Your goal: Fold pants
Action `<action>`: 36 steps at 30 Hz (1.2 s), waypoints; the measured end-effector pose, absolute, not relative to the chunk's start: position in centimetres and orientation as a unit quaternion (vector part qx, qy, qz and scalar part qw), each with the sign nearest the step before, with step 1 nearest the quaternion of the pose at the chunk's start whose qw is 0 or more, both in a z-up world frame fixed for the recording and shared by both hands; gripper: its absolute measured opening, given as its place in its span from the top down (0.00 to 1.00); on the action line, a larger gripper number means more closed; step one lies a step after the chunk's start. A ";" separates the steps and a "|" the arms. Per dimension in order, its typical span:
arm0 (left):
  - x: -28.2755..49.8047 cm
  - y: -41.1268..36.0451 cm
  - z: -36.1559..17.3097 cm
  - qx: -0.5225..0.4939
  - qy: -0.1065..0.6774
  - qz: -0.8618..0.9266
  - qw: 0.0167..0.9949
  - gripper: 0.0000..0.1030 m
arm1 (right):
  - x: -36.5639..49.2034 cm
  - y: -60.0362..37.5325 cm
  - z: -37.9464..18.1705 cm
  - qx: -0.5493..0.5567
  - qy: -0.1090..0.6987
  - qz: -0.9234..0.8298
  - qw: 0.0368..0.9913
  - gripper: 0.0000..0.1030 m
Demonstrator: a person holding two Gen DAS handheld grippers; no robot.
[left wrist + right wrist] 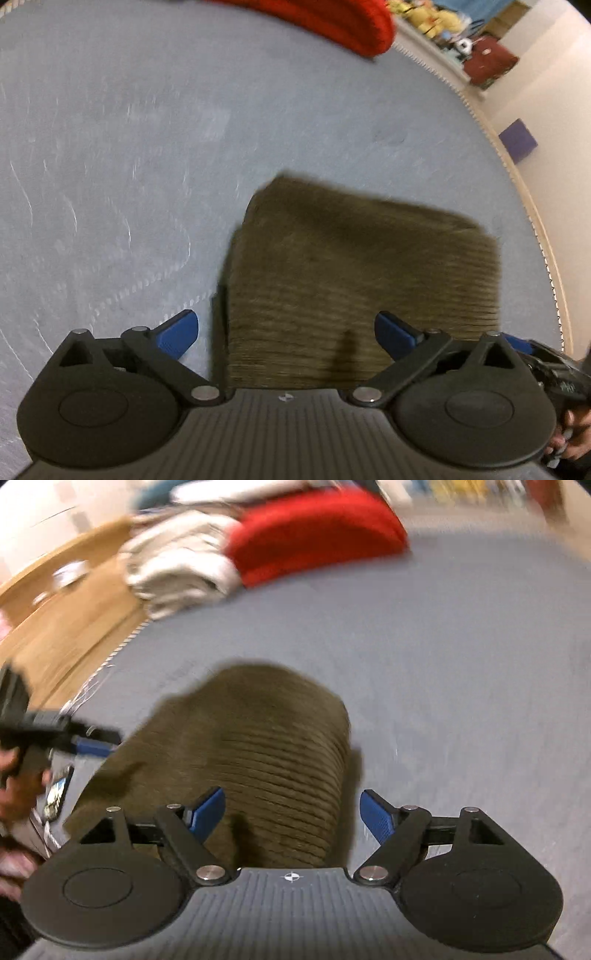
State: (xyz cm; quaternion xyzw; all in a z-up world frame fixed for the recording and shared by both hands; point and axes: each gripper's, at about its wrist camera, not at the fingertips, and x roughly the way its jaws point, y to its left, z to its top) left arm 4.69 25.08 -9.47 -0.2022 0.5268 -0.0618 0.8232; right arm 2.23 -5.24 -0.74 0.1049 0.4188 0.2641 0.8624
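Olive pants folded on grey mat; left gripper, right gripper, jaws spread, empty

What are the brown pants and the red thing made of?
The brown pants look like corduroy: matte olive-brown cloth with raised ridges running across it. The red thing seems to be soft folded fabric, maybe knit or fleece; blur hides its weave.

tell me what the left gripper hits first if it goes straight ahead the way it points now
Most likely the folded olive-brown pants, lying right ahead between the open left gripper fingers on the grey bed; depth is unclear.
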 end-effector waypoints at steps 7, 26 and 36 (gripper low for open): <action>5.0 25.3 -15.0 -0.267 0.553 -0.101 0.783 0.07 | 7.5 -5.0 -6.7 0.256 0.518 0.289 0.764 0.15; 10.7 10.6 -4.5 -0.249 0.404 -0.219 0.853 0.49 | 6.9 -16.3 8.5 0.169 0.341 0.283 0.881 0.68; 15.7 3.8 -7.7 -0.096 0.465 -0.038 0.879 0.30 | 15.4 -25.3 3.0 0.082 0.359 0.030 0.929 0.35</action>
